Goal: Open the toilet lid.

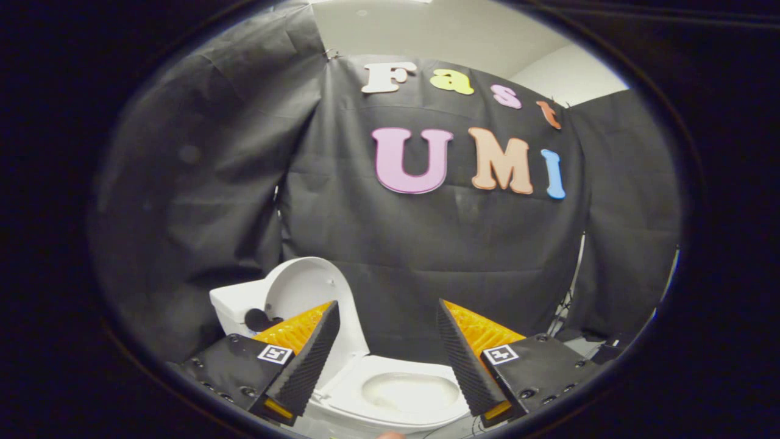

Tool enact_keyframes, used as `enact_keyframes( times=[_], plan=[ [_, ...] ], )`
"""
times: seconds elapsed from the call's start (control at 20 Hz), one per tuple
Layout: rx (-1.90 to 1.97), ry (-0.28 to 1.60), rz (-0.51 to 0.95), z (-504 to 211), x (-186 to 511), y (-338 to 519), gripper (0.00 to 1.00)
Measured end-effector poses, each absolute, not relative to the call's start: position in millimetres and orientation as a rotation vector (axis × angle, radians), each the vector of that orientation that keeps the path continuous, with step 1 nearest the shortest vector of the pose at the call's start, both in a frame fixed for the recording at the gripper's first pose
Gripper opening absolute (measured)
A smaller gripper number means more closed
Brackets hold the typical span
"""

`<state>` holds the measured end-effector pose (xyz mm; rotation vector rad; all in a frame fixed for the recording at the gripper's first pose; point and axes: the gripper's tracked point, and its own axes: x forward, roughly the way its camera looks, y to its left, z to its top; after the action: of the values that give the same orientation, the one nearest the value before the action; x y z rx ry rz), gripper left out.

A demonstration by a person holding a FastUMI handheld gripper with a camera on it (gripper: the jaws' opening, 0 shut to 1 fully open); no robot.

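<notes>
Below, part of the toilet (390, 396) is cut off from sight, its base and front rim hidden under the gripper (387, 332) and the lower bound of the view. The left finger (304, 360) covers the lower part of the raised lid (304, 286) and some of the tank (234, 305) behind it; a dark round mark beside the lid is hard to make out. The gripper's fingers are spread wide, holding nothing and touching nothing. The lid stands upright against the tank, just beyond the left finger, while the seat and open bowl (409, 390) lie between and beneath the two fingers. Black cloth (426, 256) hangs behind.
</notes>
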<state>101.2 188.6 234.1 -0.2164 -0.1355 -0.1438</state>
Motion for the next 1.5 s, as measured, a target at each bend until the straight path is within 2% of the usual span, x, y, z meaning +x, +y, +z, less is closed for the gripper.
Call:
enact_keyframes(
  times=[0.45, 1.5],
  plan=[
    [-0.223, -0.145, -0.152, 244.5, 79.7, 115.0, 0.98],
    [-0.079, -0.199, -0.293, 240.0, 36.9, -31.6, 0.96]
  ],
)
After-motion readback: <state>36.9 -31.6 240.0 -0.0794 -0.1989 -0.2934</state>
